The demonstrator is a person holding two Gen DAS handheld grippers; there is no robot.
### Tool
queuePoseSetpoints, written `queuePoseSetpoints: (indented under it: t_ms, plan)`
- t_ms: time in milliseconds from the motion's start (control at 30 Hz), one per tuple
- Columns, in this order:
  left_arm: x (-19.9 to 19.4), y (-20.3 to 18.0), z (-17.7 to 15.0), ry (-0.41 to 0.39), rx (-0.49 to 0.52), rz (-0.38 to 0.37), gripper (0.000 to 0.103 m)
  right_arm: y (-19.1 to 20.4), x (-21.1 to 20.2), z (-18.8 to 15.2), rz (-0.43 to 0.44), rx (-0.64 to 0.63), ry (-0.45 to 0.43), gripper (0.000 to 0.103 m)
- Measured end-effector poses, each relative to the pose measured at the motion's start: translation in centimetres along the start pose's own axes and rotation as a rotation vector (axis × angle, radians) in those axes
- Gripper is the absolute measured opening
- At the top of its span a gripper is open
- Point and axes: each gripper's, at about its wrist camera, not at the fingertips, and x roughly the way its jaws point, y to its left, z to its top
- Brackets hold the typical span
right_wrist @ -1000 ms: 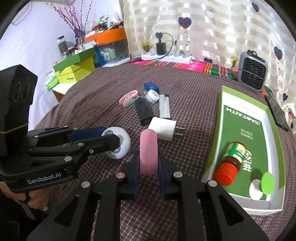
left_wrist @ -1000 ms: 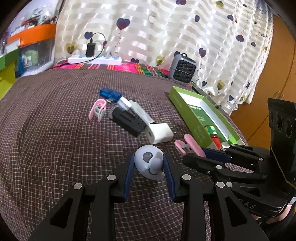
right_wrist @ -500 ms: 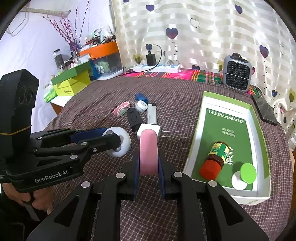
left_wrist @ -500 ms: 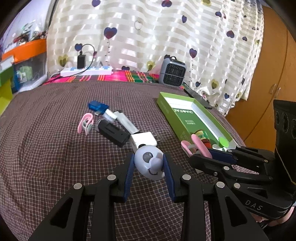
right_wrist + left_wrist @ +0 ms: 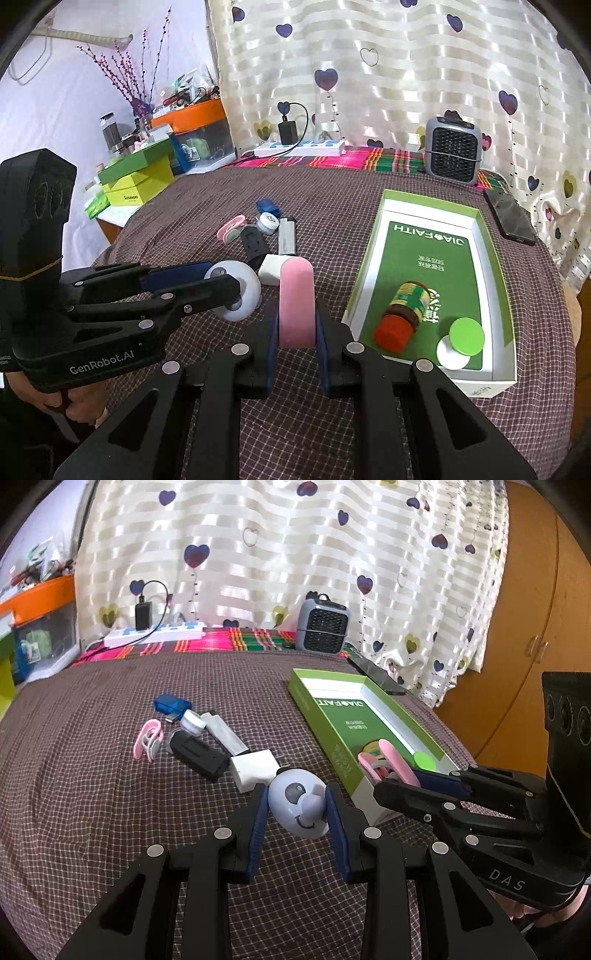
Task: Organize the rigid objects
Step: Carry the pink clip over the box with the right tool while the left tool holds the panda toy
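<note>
Checked cloth covers the counter [image 5: 74,812]; its front and left stretch is bare, w/ open room there. Far edge is bounded by a power strip [image 5: 301,147], a small grey fan [image 5: 453,151] and the heart-print curtain [image 5: 295,554]. A dark phone [image 5: 509,221] lies at the right edge, just beside the green box [image 5: 496,280].

Green box sits on the right side, white-rimmed, open top. Inside near its front end: a red-capped bottle [image 5: 404,314] on its side and a green-lidded white cap [image 5: 461,341]; the far half of the box floor is free.

Clutter in the mid counter, packed close: blue USB piece [image 5: 171,704], pink clip [image 5: 147,738], small white round jar [image 5: 192,722], silver lighter [image 5: 225,733], black adapter [image 5: 199,753], white charger plug [image 5: 255,770].

Left claw [image 5: 298,810]: narrowly open, pads pressed on both sides of a round white face toy [image 5: 299,805], held above the cloth just in front of the charger plug.

Right claw [image 5: 297,317]: nearly closed, clamping a second pink clip [image 5: 296,302] upright betw. its pads. In the left wrist view that claw and clip sit at the box's near corner, over its rim.

The two claws are near each other, apart.
</note>
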Motion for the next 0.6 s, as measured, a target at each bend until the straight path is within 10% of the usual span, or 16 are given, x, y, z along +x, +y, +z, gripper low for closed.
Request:
queuePoseSetpoints:
  t_ms: [600]
  plan:
    - [0.3, -1.07, 0.13, 0.001, 0.021, -0.018, 0.03, -1.04, -0.67, -0.26, -0.018, 0.024, -0.012, 0.019]
